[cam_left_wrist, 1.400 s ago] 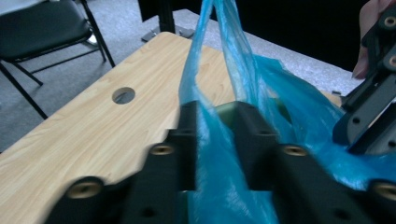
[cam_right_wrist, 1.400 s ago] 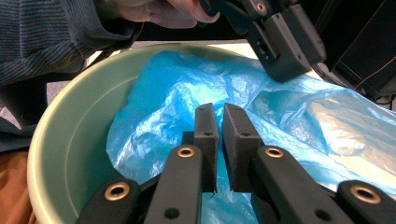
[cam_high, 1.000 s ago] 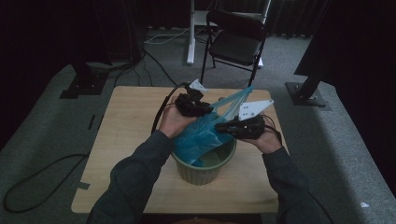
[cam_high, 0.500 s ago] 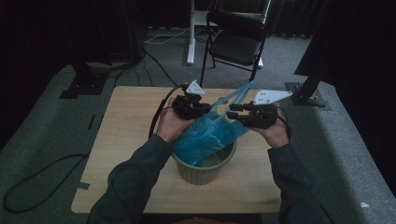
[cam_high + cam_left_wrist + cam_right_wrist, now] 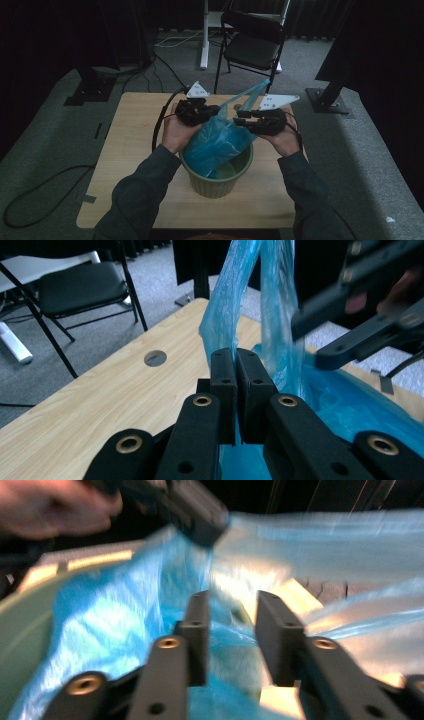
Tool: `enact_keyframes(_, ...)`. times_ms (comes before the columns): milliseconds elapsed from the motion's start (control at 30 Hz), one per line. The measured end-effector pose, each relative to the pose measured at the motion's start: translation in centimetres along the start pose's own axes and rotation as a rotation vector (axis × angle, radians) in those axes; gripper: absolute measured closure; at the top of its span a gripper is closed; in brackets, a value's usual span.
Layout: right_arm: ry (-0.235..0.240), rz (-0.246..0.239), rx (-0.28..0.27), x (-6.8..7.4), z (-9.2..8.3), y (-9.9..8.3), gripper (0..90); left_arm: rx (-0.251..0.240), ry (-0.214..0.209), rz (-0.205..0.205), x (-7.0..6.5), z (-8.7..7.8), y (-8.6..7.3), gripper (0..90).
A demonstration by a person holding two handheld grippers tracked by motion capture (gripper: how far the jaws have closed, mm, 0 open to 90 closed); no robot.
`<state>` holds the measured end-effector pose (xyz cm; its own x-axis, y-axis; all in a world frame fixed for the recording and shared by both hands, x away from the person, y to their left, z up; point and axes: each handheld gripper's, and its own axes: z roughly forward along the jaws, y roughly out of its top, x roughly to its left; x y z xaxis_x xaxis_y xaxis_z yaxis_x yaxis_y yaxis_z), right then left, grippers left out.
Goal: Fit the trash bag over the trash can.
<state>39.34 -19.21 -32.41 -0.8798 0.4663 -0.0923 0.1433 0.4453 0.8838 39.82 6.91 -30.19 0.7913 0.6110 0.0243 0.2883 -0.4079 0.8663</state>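
On the worktop [image 5: 125, 165] stand one green bucket [image 5: 220, 182] and one blue plastic bag [image 5: 217, 142], with two grippers held over them; beyond the far edge is one black folding chair [image 5: 252, 42] on grey carpet. From the left: the wooden surface lies bare along its left side and across the near left corner, giving open room there; a small round hole [image 5: 155, 358] sits in the wood in the left gripper view, well apart from the bag. Next comes the left gripper [image 5: 212, 111], held in the person's left hand [image 5: 175, 132] just above the bucket's far-left rim; its jaws are pressed together on a fold of the bag, the blue film rising between and behind the tips in the left gripper view. The bag sits partly inside the bucket, its lower part spilling down within the rim, while one strip is stretched upward and away toward the far right. The bucket stands near the front edge, about midway across. To the right, the right gripper [image 5: 239, 117] is held by the right hand [image 5: 287, 142] and faces the left one; its jaws stand apart, with blurred blue film across and behind the gap, and whether they touch it I cannot tell; a narrow band of bare wood remains along the right edge.
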Motion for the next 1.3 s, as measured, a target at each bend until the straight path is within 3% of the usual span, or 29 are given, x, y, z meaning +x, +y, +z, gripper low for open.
enact_keyframes(67, -0.010, -0.006, 0.035, -0.1, 0.4, 0.0, 79.7, -0.013, 0.003, -0.005, 0.2, -0.4, 0.0, 87.1)
enact_keyframes(167, -0.027, 0.029, 0.059, -0.5, 0.7, -0.1, 81.4, -0.029, 0.012, -0.015, 0.4, -1.0, -0.1, 87.2)
enact_keyframes(300, -0.034, 0.053, 0.054, -0.7, 0.6, -0.1, 76.0, -0.046, 0.024, -0.026, 0.7, -1.5, -0.3, 87.3)
enact_keyframes(333, -0.049, 0.069, 0.045, -0.8, 0.4, -0.1, 68.4, -0.049, 0.025, -0.029, 0.8, -1.6, -0.3, 87.4)
enact_keyframes(433, -0.072, 0.101, 0.025, -1.1, 0.0, -0.1, 61.1, -0.063, 0.024, -0.038, 0.9, -1.8, -0.4, 87.4)
enact_keyframes(733, -0.066, 0.250, -0.007, -2.4, 0.4, 0.0, 59.9, -0.074, 0.022, -0.051, 0.9, -1.6, -0.9, 87.3)
enact_keyframes(833, -0.063, 0.281, 0.008, -2.8, 1.0, 0.0, 69.7, -0.078, 0.022, -0.052, 0.9, -1.8, -1.0, 87.3)
enact_keyframes(967, -0.101, 0.275, 0.016, -3.1, 1.6, -0.1, 90.0, -0.082, 0.030, -0.057, 1.1, -2.2, -1.4, 87.3)
enact_keyframes(1100, -0.156, 0.274, 0.011, -3.4, 1.3, 0.1, 90.0, -0.082, 0.040, -0.069, 1.7, -2.8, -2.0, 87.3)
enact_keyframes(1167, -0.124, 0.298, -0.008, -3.6, 1.0, 0.1, 89.9, -0.091, 0.039, -0.081, 2.0, -3.0, -2.2, 87.3)
enact_keyframes(1233, -0.062, 0.301, -0.018, -3.5, 1.1, 0.2, 75.9, -0.096, 0.035, -0.088, 2.1, -3.0, -2.3, 87.3)
enact_keyframes(1267, -0.062, 0.301, -0.018, -3.5, 1.1, 0.2, 75.9, -0.096, 0.035, -0.088, 2.1, -3.0, -2.3, 87.3)
enact_keyframes(1300, -0.059, 0.296, -0.022, -3.4, 1.3, 0.3, 69.5, -0.102, 0.033, -0.089, 2.0, -3.0, -2.4, 87.3)
